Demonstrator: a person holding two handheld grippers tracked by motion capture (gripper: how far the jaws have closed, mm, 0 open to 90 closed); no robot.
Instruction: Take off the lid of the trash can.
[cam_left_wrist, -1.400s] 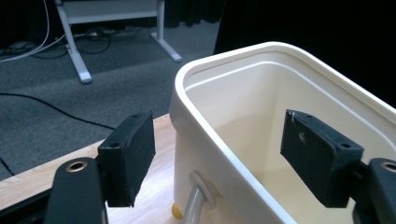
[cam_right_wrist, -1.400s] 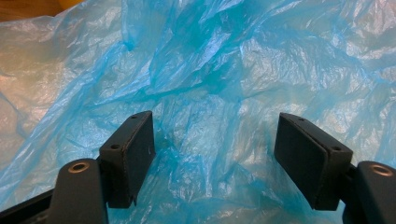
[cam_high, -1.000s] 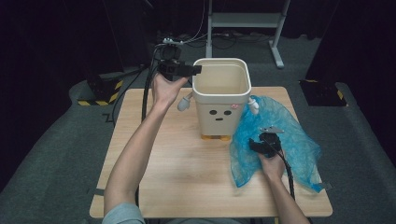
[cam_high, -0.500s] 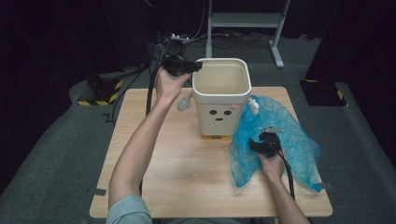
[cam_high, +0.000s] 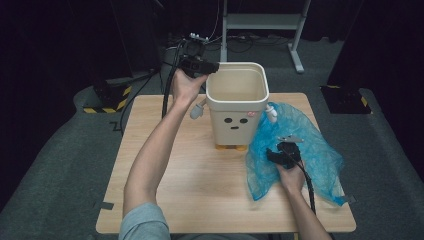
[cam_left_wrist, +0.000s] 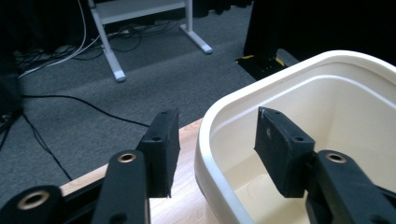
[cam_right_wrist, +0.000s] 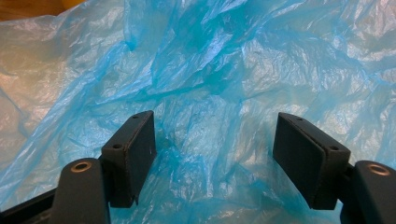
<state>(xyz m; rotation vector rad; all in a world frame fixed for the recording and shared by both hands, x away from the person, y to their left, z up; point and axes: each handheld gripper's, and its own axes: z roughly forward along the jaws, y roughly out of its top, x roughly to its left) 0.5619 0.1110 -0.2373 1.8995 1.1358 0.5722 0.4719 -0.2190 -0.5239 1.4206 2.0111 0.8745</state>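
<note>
A cream plastic bin (cam_high: 235, 117) with a face on its front stands at the middle back of the wooden table (cam_high: 165, 170). My left gripper (cam_high: 210, 66) is raised at the bin's back-left rim. In the left gripper view its jaws (cam_left_wrist: 215, 135) straddle the rim of the bin (cam_left_wrist: 327, 93), one outside and one inside. They have just been closing, and a gap remains on both sides. A crumpled blue plastic bag (cam_high: 300, 145) lies right of the bin. My right gripper (cam_high: 272, 156) rests on it, open, with the bag (cam_right_wrist: 210, 70) spread under its jaws (cam_right_wrist: 215, 140).
The bin has small white arms on its sides and orange feet. A white metal stand (cam_high: 260, 22) and cables stand on the grey floor behind the table. A yellow-and-black striped object (cam_high: 107, 95) lies off the table's back-left corner.
My left hand has shifted a little toward the bin's rim, and its jaws stand narrower than before. The right hand and the bag have stayed put.
</note>
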